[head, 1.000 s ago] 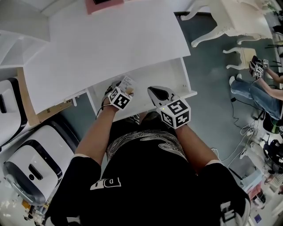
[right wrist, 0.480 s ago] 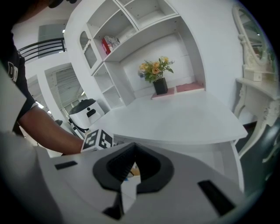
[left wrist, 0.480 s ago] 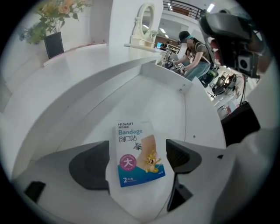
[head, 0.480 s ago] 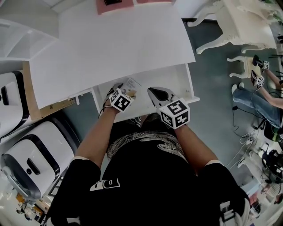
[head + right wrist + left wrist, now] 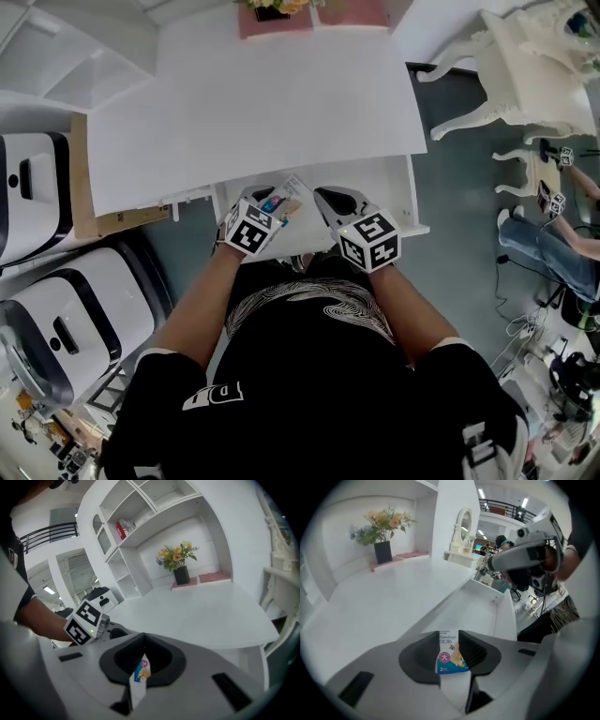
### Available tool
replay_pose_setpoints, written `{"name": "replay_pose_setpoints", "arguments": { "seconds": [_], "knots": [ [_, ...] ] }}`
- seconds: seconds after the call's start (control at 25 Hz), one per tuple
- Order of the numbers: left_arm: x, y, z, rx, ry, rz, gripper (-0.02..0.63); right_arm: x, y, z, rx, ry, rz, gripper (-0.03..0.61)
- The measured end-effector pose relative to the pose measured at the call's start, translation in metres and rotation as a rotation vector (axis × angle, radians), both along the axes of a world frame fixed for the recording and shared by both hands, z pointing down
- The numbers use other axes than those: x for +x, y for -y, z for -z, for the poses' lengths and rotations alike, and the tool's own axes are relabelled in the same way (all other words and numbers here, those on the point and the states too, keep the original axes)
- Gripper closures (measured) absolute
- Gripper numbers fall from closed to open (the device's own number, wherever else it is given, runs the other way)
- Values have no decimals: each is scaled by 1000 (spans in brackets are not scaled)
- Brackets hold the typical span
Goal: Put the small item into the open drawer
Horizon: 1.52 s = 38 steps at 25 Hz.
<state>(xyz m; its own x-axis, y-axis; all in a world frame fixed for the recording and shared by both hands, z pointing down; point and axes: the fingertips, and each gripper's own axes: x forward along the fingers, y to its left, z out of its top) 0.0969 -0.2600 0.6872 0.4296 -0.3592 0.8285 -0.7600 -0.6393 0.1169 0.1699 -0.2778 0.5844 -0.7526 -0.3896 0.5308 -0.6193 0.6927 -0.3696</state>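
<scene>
A small bandage packet (image 5: 283, 200) (image 5: 451, 652), white and blue with a cartoon print, sits between the jaws of my left gripper (image 5: 267, 208) (image 5: 450, 654). Those jaws have just been closing and now press on it, holding it above the open white drawer (image 5: 380, 184) (image 5: 480, 603) under the desk top (image 5: 253, 103). My right gripper (image 5: 334, 201) (image 5: 139, 676) hovers beside it over the drawer's middle, shut on a second thin packet (image 5: 138, 679) seen edge-on. In the left gripper view the right gripper (image 5: 525, 557) shows at upper right.
A black vase of flowers (image 5: 383, 551) (image 5: 180, 575) and a pink tray (image 5: 309, 13) stand at the desk's back. White shelves (image 5: 140, 513) rise behind. White machines (image 5: 56, 319) stand on the floor at left, ornate white furniture (image 5: 525, 66) at right.
The left gripper has closed on the packet that lay in the drawer and lifted it, tilted, above the drawer. The right gripper has shifted only a little.
</scene>
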Motion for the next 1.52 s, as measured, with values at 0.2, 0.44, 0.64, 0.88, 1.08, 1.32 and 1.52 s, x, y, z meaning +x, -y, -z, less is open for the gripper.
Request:
{"name": "replay_pose_setpoints", "arguments": {
  "seconds": [0.2, 0.44, 0.64, 0.88, 1.08, 1.32, 1.52],
  "knots": [
    [-13, 2, 43, 26, -89, 112, 598, -12, 2, 17, 34, 47, 23, 569],
    [-30, -10, 88, 19, -180, 147, 598, -31, -9, 30, 29, 92, 56, 569],
    [-55, -15, 117, 68, -197, 134, 598, -49, -23, 44, 66, 63, 55, 569],
    [-89, -23, 140, 110, -210, 49, 598, -78, -40, 55, 98, 20, -41, 569],
    [-134, -54, 157, 111, -234, -8, 598, -116, -68, 68, 121, 12, -154, 569],
    [-185, -91, 187, 137, -325, -8, 598, -152, -111, 92, 177, -38, -280, 569],
    [-204, -130, 206, 148, -384, -70, 598, -169, -160, 114, 203, -15, -370, 569]
  ]
}}
